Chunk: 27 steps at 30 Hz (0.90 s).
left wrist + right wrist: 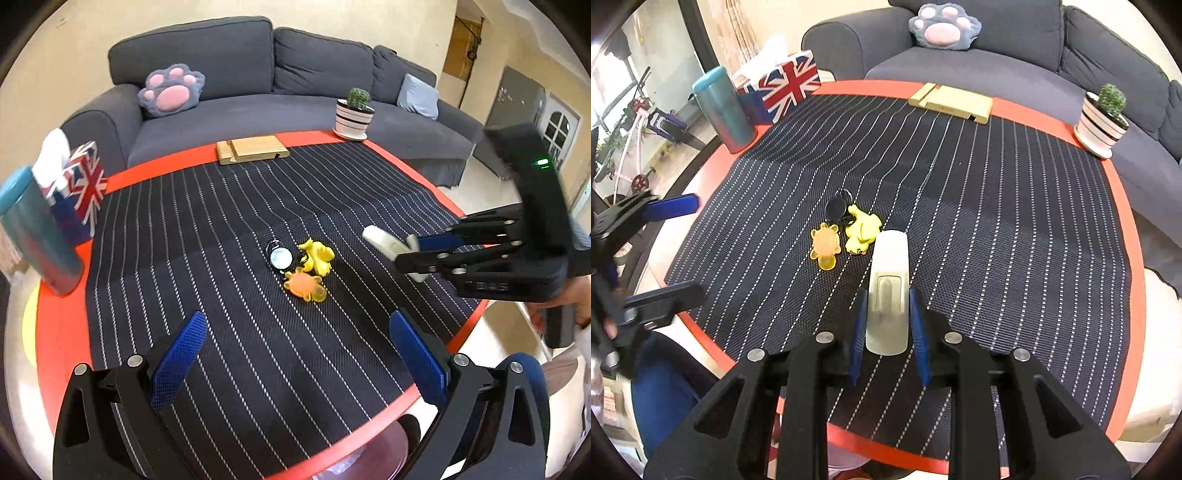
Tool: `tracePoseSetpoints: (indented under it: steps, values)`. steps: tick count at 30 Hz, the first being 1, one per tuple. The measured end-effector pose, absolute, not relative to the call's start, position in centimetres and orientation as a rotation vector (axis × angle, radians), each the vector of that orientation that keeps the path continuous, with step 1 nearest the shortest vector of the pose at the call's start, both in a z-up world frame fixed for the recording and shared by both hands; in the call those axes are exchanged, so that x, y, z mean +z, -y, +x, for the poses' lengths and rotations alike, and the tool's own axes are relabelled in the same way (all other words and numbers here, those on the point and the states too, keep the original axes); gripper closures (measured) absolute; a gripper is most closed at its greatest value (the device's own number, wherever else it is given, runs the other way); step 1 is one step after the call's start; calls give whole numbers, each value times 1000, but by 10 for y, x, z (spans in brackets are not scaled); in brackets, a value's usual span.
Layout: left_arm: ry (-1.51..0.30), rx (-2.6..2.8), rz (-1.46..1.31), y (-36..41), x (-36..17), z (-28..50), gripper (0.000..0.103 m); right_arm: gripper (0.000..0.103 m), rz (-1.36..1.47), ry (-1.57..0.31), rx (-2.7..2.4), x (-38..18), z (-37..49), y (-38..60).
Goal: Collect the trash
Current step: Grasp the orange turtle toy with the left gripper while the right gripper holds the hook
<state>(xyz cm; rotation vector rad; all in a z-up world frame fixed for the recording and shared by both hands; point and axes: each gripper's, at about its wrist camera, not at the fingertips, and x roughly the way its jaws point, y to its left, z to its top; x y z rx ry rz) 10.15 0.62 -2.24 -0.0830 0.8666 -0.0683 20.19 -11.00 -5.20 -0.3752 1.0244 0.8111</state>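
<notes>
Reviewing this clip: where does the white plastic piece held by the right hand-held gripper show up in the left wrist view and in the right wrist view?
Left wrist view: white plastic piece at right of centre, clamped by the right hand-held gripper above the striped mat.
Right wrist view: it stands at lower centre between the blue pads.
Shared landmark: yellow toy, just left of the piece in both.

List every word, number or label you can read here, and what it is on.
Nothing reads clearly.
Right gripper: raised lettering on its black body, too blurred to read.
Wooden stand: small mark on its front edge, too small to read.
Tissue box: flag pattern only, no words.
</notes>
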Motion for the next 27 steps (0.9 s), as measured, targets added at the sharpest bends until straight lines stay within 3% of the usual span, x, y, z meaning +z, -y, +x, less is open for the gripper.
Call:
tracePoseSetpoints:
  steps: [24, 27]
  values:
    - [-1027, -114, 34, 12, -78, 172, 8, 80, -328, -1017, 789, -42, 202, 147]
    - [-1035, -112, 26, 11, -83, 174, 21, 81, -326, -1019, 787, -43, 203, 149]
